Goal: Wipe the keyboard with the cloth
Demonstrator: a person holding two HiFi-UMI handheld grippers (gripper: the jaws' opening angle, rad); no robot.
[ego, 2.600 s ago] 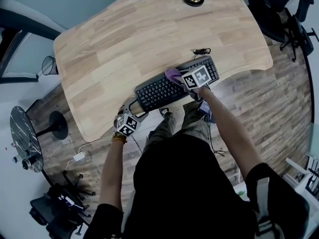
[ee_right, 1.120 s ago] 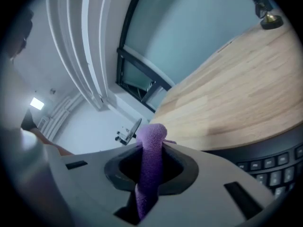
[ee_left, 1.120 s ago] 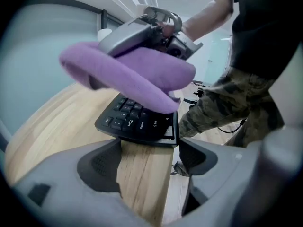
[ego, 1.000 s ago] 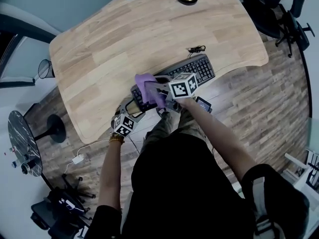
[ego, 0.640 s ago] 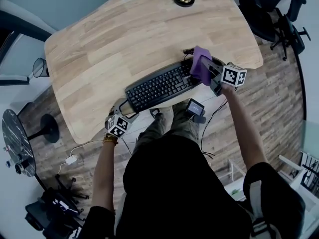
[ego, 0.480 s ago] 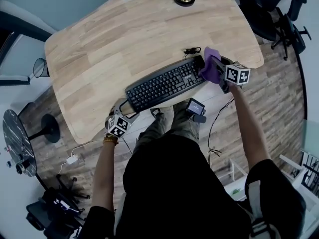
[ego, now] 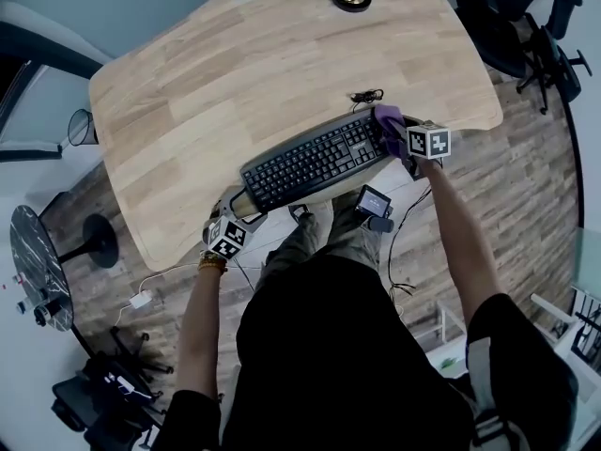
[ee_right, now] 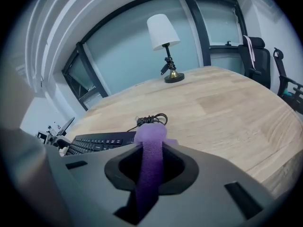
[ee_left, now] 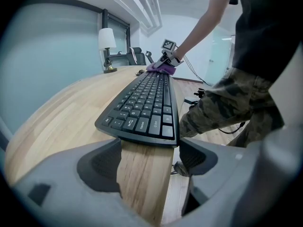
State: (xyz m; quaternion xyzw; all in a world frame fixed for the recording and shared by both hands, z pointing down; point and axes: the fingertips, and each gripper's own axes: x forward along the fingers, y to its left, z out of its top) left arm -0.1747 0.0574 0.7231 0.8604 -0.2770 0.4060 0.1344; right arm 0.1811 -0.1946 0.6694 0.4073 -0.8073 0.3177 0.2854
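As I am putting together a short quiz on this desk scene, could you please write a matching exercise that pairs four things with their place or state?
Things:
1. cloth
2. keyboard
3. lamp
4. left hand-held gripper

Places or states:
A. jaws apart, at the keyboard's left end
B. stands near the far edge of the desk
C. pinched in the right hand-held gripper
D. lies along the desk's near edge

Pairs: 1-C, 2-D, 3-B, 4-A
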